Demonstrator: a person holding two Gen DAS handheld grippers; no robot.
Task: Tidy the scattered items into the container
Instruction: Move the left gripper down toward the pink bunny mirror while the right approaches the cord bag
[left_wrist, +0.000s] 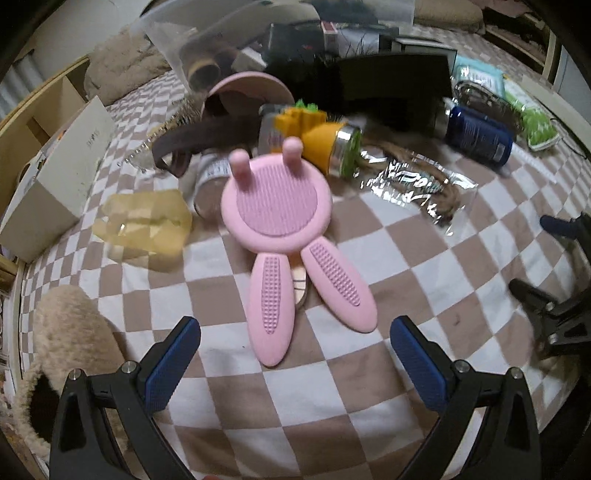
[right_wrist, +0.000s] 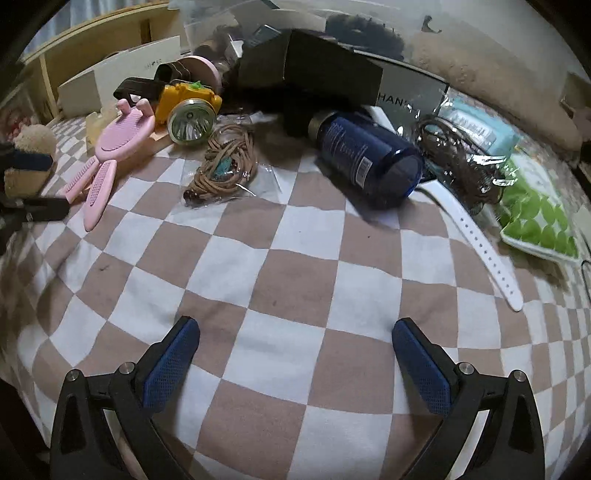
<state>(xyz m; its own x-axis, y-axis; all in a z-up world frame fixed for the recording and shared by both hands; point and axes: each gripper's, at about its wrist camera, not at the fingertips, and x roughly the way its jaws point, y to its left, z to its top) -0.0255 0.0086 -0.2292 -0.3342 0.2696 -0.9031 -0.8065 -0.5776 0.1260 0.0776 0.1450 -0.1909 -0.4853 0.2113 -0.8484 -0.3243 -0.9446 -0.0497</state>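
The pink rabbit-shaped brush (left_wrist: 275, 206) lies flat on the checkered cloth (left_wrist: 424, 280), just in front of the yellow headlamp (left_wrist: 317, 140). The left gripper (left_wrist: 295, 349) hovers near the brush's 2 ears, jaws spread, empty. The right gripper (right_wrist: 295, 349), also spread, hovers over bare cloth, well apart from the brush.

A checkered cloth (right_wrist: 295, 280) carries a pink brush (left_wrist: 275, 206), blue bottle (right_wrist: 364, 155), white strap (right_wrist: 480, 243) and yellow flashlight (right_wrist: 186, 107).

A pink rabbit-shaped brush (left_wrist: 280, 218) lies flat on the checkered cloth (left_wrist: 424, 280).
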